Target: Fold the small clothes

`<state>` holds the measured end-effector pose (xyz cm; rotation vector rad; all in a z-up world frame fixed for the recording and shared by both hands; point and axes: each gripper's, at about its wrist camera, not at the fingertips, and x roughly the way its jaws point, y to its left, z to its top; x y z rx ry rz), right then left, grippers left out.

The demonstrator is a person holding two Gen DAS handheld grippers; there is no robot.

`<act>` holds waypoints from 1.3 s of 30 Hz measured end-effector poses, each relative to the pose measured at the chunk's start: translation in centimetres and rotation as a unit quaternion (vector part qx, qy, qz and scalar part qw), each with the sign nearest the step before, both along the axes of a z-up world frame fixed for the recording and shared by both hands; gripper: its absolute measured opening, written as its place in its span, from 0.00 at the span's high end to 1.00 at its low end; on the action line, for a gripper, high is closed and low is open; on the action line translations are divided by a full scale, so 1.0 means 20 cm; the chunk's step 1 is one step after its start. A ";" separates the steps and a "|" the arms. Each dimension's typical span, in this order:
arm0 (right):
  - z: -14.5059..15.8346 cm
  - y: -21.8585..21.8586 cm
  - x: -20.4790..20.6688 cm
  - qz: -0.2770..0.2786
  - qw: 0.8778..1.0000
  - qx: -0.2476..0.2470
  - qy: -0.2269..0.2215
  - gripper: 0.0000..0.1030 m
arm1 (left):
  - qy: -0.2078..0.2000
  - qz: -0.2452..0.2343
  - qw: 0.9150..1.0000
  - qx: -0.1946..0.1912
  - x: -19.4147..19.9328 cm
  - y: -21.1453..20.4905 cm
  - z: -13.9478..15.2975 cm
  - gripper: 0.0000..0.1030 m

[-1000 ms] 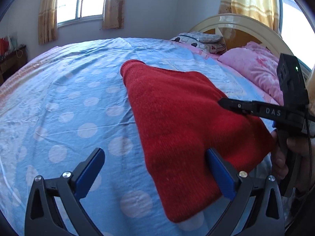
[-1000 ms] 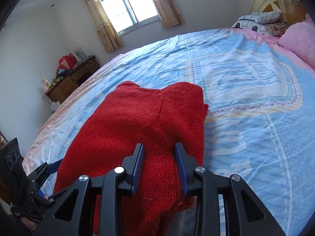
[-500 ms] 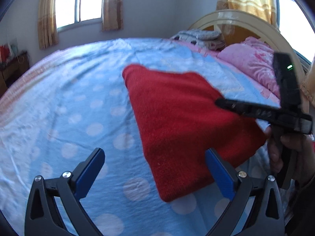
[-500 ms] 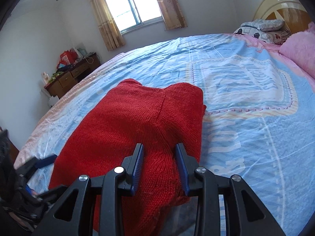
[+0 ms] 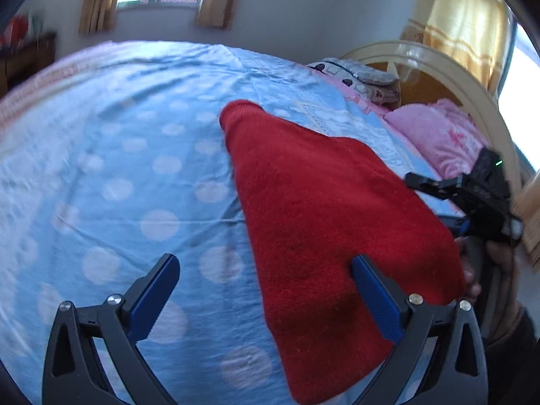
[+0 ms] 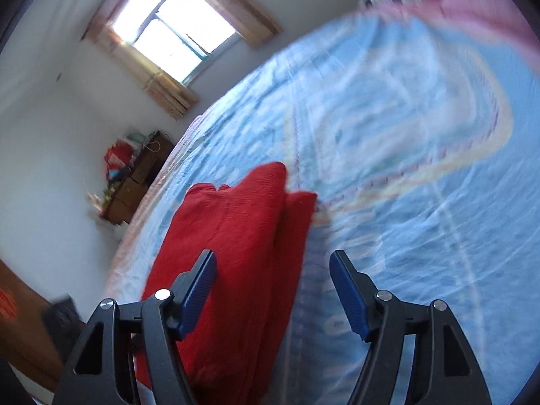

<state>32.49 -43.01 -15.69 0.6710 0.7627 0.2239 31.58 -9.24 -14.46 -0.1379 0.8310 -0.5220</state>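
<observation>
A folded red knit garment (image 5: 324,216) lies flat on the blue dotted bedsheet (image 5: 135,175). My left gripper (image 5: 265,287) is open and empty above the garment's near left edge. In the right wrist view the garment (image 6: 236,253) lies below and ahead of my right gripper (image 6: 271,280), which is open and empty with jaws wide apart. The right gripper also shows in the left wrist view (image 5: 449,189), beyond the garment's right edge, held by a hand.
Pink pillows (image 5: 438,135) and a patterned pillow (image 5: 361,77) lie by the cream headboard (image 5: 438,67) at the right. A wooden dresser with red bags (image 6: 135,182) stands by the wall under the window (image 6: 175,30).
My right gripper has opened and let go of the red garment, and has tilted and lifted back. The left gripper has stayed open and shifted slightly.
</observation>
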 end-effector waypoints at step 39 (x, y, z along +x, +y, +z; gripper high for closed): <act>0.27 0.44 -0.04 0.059 0.995 0.005 -0.078 0.74 | -0.039 -0.053 0.998 -0.009 -0.30 0.14 0.27 0.64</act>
